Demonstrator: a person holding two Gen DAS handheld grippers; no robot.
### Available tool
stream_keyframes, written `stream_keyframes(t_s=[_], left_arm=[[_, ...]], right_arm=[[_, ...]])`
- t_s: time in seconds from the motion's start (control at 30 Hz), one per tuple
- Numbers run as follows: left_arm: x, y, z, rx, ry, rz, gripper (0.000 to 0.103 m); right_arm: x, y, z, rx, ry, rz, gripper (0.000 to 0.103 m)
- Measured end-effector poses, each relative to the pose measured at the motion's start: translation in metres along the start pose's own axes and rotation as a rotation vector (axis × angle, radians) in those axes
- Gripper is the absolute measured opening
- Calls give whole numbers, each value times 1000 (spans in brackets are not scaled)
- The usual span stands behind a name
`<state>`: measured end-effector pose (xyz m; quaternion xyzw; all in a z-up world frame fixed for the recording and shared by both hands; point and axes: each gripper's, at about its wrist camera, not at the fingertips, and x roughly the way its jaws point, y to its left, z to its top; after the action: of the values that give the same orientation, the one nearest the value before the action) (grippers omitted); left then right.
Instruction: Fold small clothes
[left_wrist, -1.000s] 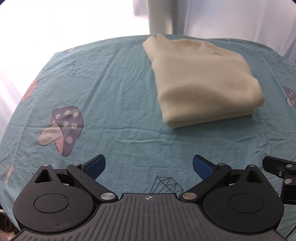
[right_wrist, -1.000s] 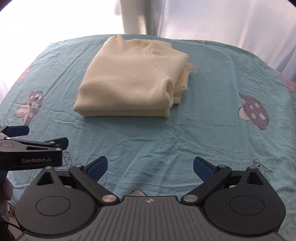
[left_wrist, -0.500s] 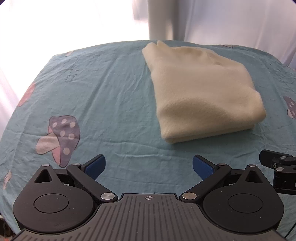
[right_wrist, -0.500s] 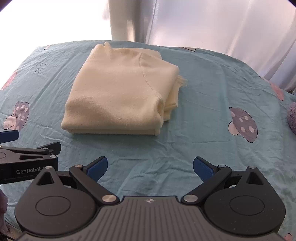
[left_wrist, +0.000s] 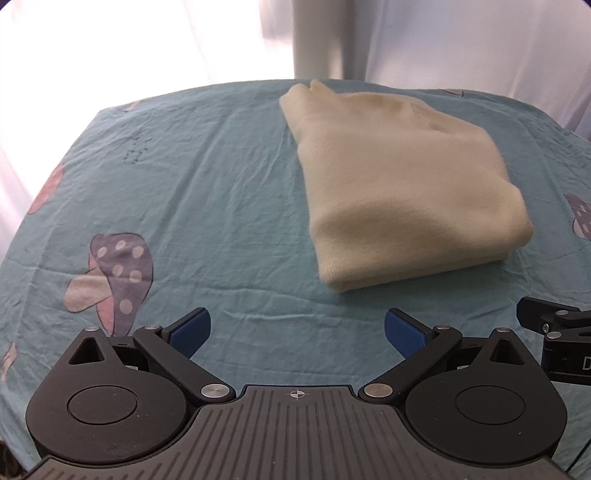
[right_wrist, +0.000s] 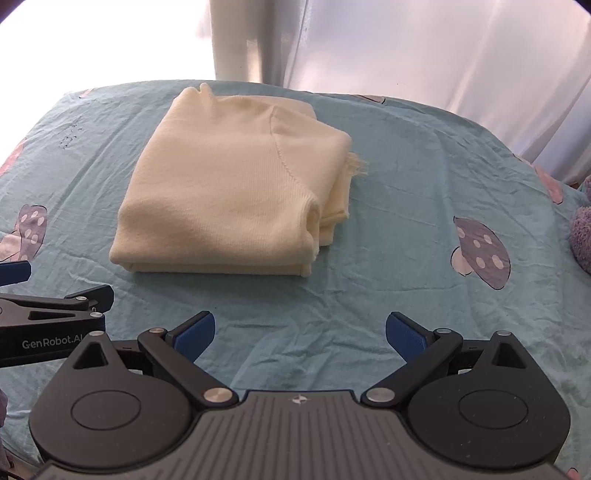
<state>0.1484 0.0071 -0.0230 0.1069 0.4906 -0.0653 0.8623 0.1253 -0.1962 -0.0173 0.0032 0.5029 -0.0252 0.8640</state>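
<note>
Bed, teal sheet (right_wrist: 388, 177) with mushroom prints, wrinkled all over; pale curtains (right_wrist: 443, 48) behind, window glare washing out the far left.

Cream sweater (right_wrist: 229, 192) lay folded into a thick rectangle near the far middle of the sheet, layered edges toward the near side, a frayed bit sticking out on its right flank; neat enough that I judged the fold finished for this piece.

Change over the last second: in both wrist views the sweater sat further from the tongs and more sheet showed in front of it; both tools had backed off and lifted a little; nothing on the cloth itself shifted; read as a release and retreat, with no further tuck in hand.

Left gripper (left_wrist: 293, 328) level and low over the near sheet, blue pads spread wide, nothing between them, well apart from the sweater's near left corner; right gripper (right_wrist: 300, 330) alongside it, same level pose, jaws equally wide, empty, pointed at the sweater's near edge; each tool's tip showed at the edge of the other's view, so they hung side by side.

Purple fuzzy thing (right_wrist: 583, 236) at far right edge; could not tell what.
</note>
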Motion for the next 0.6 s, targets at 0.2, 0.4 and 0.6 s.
stream_keyframes(t_s=[0.2, 0.4, 0.6], left_arm=[[0, -1, 1, 8, -2, -4, 103], [-1, 0, 1, 1, -4, -6, 103], [-1, 0, 1, -1, -6, -7, 103]], right_arm=[[0, -1, 0, 8, -1, -2, 99], [0, -1, 0, 9, 0, -1, 99], [-1, -2, 0, 13, -3, -2, 99]])
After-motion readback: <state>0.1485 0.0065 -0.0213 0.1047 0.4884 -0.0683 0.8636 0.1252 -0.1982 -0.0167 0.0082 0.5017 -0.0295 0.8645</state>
